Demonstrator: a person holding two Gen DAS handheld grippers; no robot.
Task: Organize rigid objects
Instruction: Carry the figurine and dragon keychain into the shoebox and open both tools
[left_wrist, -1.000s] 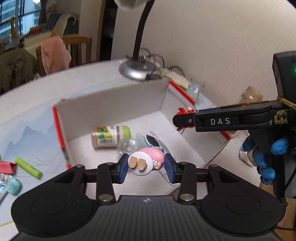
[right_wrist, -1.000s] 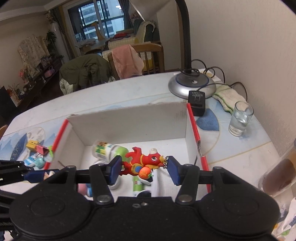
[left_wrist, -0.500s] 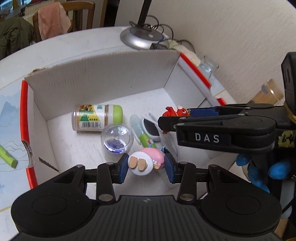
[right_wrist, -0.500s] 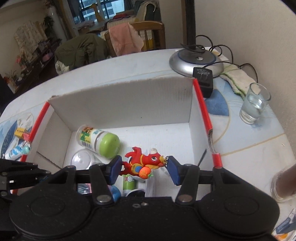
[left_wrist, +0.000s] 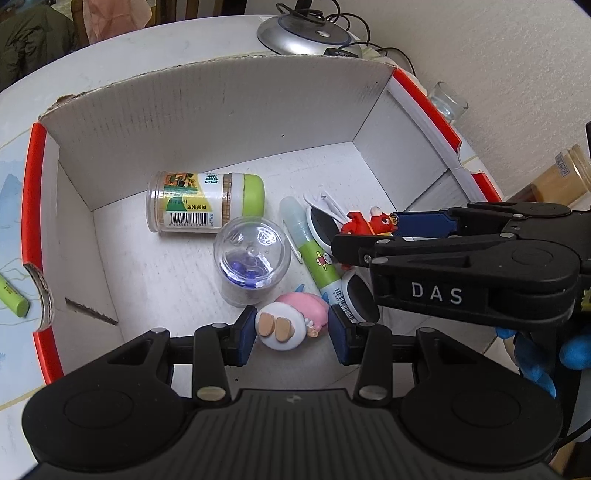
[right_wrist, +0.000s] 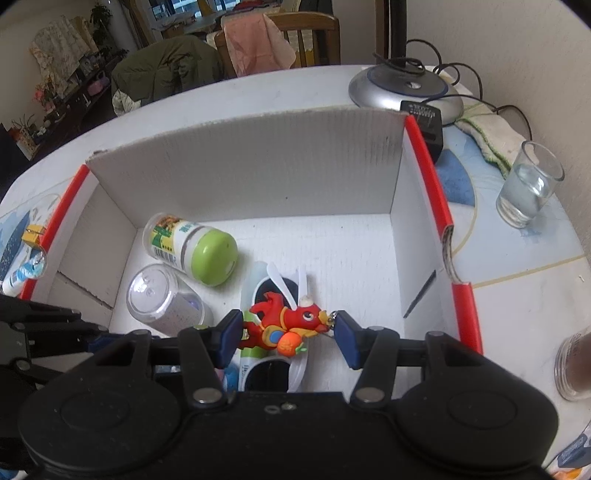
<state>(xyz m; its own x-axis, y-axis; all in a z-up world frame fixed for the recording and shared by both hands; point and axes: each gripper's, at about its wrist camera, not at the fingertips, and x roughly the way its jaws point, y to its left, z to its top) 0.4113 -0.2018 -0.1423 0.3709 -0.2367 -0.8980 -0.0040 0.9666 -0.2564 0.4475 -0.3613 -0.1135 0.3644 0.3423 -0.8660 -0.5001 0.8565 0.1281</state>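
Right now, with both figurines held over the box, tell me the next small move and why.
Probably open the left gripper and release the pink figurine. It hangs low inside the cardboard box, just above a bare patch of floor beside the clear capsule. The right gripper holds the red dragon figurine higher over the sunglasses, so it can follow.

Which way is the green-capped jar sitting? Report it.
Tipped over. The green-capped jar lies on its side on the box floor, cap pointing sideways.
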